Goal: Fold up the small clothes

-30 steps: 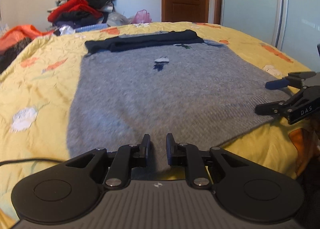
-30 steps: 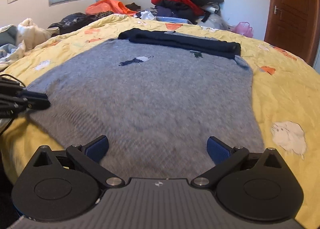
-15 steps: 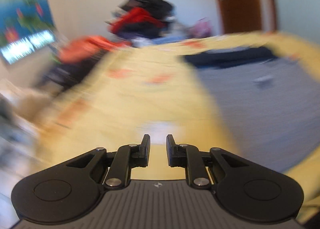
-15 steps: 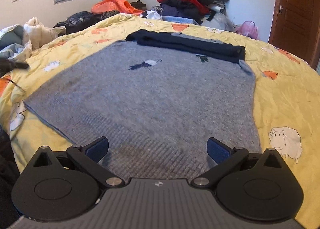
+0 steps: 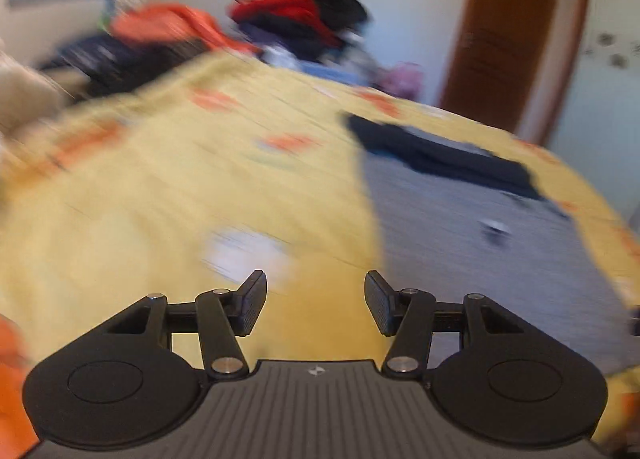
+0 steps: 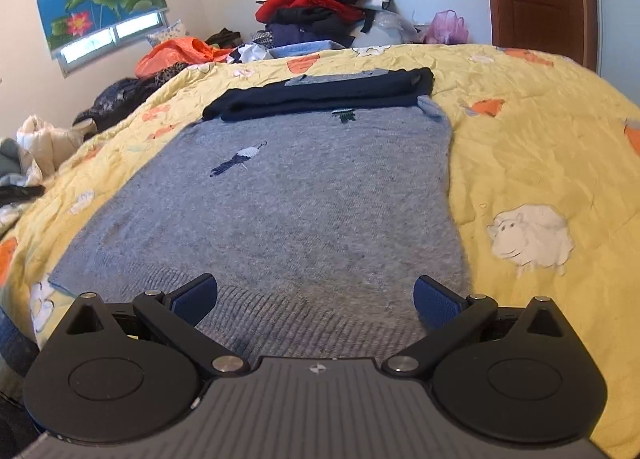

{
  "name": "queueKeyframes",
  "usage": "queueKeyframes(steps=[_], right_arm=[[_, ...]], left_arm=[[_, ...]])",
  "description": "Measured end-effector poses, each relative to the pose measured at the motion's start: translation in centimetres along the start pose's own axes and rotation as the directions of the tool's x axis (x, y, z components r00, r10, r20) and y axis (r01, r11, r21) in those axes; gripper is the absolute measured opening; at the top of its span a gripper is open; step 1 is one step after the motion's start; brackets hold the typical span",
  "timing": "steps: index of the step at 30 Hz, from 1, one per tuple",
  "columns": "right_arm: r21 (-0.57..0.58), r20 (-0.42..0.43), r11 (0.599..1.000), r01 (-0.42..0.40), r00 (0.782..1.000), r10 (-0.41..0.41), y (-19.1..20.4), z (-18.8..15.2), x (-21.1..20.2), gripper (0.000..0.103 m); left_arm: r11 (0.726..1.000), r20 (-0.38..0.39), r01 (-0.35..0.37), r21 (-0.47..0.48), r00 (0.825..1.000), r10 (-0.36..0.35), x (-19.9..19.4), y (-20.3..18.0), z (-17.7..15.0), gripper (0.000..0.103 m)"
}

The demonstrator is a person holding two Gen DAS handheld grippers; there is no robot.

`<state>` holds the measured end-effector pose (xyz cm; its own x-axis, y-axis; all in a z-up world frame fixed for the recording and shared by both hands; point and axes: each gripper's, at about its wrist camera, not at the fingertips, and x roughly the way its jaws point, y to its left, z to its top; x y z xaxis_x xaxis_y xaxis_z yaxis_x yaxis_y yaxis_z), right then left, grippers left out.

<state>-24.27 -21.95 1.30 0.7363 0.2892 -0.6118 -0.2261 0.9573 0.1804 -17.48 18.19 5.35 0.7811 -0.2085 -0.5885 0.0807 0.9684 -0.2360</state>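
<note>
Left wrist view, heavily blurred: the left gripper (image 5: pixel 315 301) has its fingers moderately apart with nothing between them, over the yellow quilt (image 5: pixel 168 195). The grey sweater (image 5: pixel 492 243) lies flat toward three o'clock, its dark folded sleeves (image 5: pixel 440 157) across the far end near one o'clock. A clothes pile (image 5: pixel 304 19) sits at twelve o'clock.

Right wrist view, sharp: the right gripper (image 6: pixel 315 299) spreads its blue-padded fingers (image 6: pixel 196 297) wide, empty, just over the sweater's ribbed hem (image 6: pixel 304 323). The sweater fills the centre; the sleeves lie at twelve o'clock. A sheep print (image 6: pixel 530 237) marks the quilt at three o'clock.
</note>
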Motion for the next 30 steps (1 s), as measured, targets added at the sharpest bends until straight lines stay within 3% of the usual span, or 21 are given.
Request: queueKeyframes(steps=[3, 5, 7, 13, 16, 19, 21, 24, 26, 30], right_arm=[[0.007, 0.005, 1.0, -0.001, 1.0, 0.001, -0.4, 0.2, -0.6, 0.103], [0.023, 0.007, 1.0, -0.005, 1.0, 0.005, -1.0, 0.2, -0.8, 0.103], [0.033, 0.003, 0.999, 0.007, 1.0, -0.007, -1.4, 0.0, -0.8, 0.103], [0.124, -0.07, 0.992, 0.033, 0.997, -0.024, -4.0, -1.4, -0.6, 0.103], [0.174, -0.068, 0.985, -0.007, 0.997, 0.019, -5.0, -2.1, -1.1, 0.103], [0.254, -0.073, 0.964, -0.079, 0.992, 0.1, -5.9, -2.1, -1.6, 0.103], [0.306, -0.08, 0.941, -0.146, 0.981, 0.178, -6.4, -2.1, -1.6, 0.103], [0.356, -0.08, 0.908, -0.221, 0.961, 0.265, -6.6, -1.8, -1.1, 0.103], [0.42, -0.058, 0.868, -0.264, 0.947, 0.316, -7.2, -1.6, -0.5, 0.103], [0.587, 0.021, 0.732, -0.345, 0.911, 0.413, -9.5, -1.5, 0.9, 0.102]], left_arm=[[0.971, -0.051, 0.198, -0.137, 0.977, -0.206, 1.5, -1.8, -2.2, 0.054], [0.947, -0.081, 0.25, -0.203, 0.959, -0.27, 2.8, -1.1, -2.9, 0.054], [0.946, -0.12, 0.237, -0.222, 0.956, -0.267, 3.6, -0.6, -3.3, 0.053], [0.969, -0.094, 0.188, -0.161, 0.974, -0.204, 1.7, 0.5, -3.2, 0.054], [0.968, -0.121, 0.184, -0.17, 0.971, -0.206, 1.8, 0.8, -3.7, 0.054], [0.965, -0.118, 0.213, -0.155, 0.966, -0.232, 1.6, 0.4, -4.1, 0.061], [0.942, -0.134, 0.274, -0.194, 0.944, -0.302, 1.8, 0.3, -4.2, 0.069], [0.869, -0.162, 0.393, -0.3, 0.877, -0.453, 2.5, 0.5, -4.6, 0.075], [0.85, -0.156, 0.405, -0.336, 0.867, -0.474, 2.9, 0.5, -4.7, 0.075], [0.812, -0.148, 0.402, -0.424, 0.853, -0.5, 3.9, 1.3, -4.2, 0.074]])
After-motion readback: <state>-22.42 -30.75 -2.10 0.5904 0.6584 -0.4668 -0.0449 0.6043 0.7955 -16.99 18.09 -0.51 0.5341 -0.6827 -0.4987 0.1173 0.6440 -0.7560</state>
